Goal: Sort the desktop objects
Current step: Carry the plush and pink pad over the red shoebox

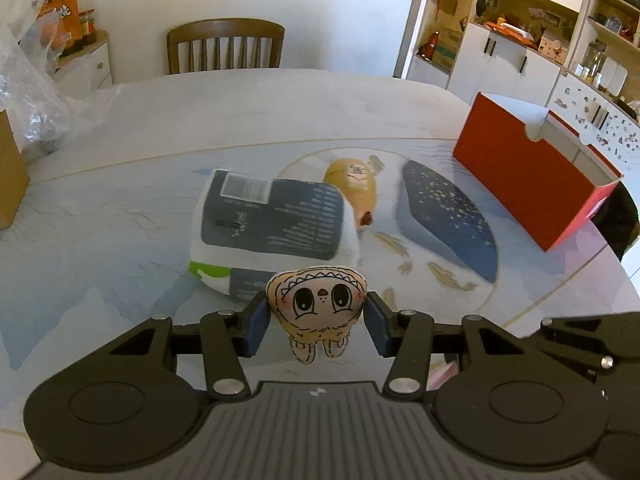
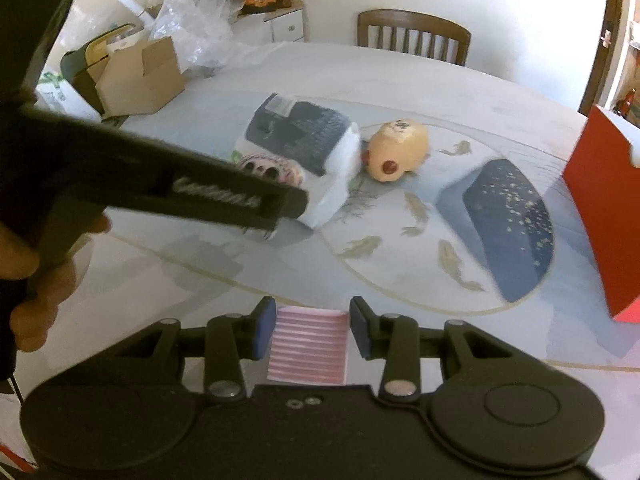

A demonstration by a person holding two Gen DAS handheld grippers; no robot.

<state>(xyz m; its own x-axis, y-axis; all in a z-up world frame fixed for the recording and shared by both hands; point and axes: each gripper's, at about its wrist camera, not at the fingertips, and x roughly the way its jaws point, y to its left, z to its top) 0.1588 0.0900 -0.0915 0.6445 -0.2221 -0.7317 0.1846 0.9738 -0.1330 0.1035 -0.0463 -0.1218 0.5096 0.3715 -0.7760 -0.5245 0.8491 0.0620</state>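
Left gripper (image 1: 317,322) is clamped on a small cartoon plush (image 1: 317,305), held just near of the tissue pack (image 1: 272,224). Right of the pack lie a yellow toy (image 1: 352,190), a dark blue case (image 1: 450,218) and the red box (image 1: 532,172). Right gripper (image 2: 308,334) pinches a pink striped card (image 2: 308,346).

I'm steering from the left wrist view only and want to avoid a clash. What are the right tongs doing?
Observer: The right tongs are shut on a flat pink striped packet, with the pads on its two side edges.
Operator: What's off the left of my frame?
Observer: An open brown cardboard box stands on the table, beyond the white-and-navy wrapped pack.
Operator: Who's near my tool?
Observer: A hand grips the handle of the left tongs at the left edge of the right wrist view.
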